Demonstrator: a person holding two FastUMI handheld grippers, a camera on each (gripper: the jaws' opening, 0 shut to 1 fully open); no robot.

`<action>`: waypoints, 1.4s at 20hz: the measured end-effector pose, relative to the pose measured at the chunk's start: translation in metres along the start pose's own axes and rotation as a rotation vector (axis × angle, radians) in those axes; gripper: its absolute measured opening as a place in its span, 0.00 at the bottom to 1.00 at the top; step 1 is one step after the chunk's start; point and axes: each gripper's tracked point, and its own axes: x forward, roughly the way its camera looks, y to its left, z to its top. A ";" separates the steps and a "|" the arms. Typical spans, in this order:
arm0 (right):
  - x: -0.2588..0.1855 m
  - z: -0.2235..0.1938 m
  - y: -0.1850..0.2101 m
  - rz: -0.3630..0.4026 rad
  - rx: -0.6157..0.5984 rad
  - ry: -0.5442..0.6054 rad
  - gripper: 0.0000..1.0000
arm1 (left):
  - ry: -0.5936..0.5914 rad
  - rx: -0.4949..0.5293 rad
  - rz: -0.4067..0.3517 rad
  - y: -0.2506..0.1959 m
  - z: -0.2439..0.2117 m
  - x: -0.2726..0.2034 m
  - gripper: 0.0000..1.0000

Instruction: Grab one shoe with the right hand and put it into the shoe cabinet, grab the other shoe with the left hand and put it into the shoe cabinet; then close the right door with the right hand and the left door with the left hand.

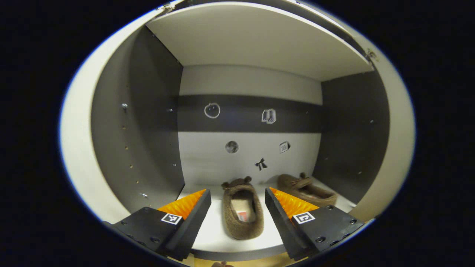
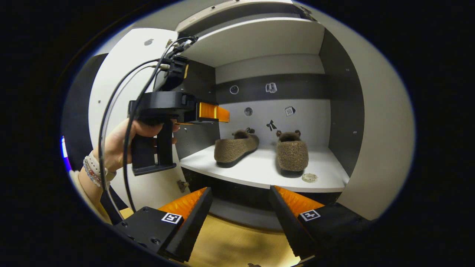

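Wooden floor [image 2: 230, 241], dim booth light

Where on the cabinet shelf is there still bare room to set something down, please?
The shelf is bare along its front edge and at its left end, between the cabinet's left wall and the left slipper. The right front corner is tighter: a small clear disc lies beside the right slipper.

Two shoes [image 2: 237, 146] [image 2: 292, 154] on cabinet shelf [image 2: 259, 168]; right tool [image 2: 237, 211] open.
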 end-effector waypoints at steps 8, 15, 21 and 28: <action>-0.082 0.048 0.026 -0.100 -0.072 -0.128 0.98 | -0.084 -0.017 -0.152 -0.022 0.025 -0.160 0.93; -0.180 0.071 0.019 -0.245 -0.104 -0.194 0.98 | -0.084 0.023 -0.237 -0.013 0.011 -0.271 0.93; -0.255 0.068 -0.045 -0.511 -0.167 -0.202 0.98 | -0.074 0.025 -0.261 0.004 -0.007 -0.309 0.94; -0.284 0.098 -0.133 -0.658 -0.133 -0.262 0.94 | -0.080 -0.004 -0.178 0.035 -0.007 -0.329 0.93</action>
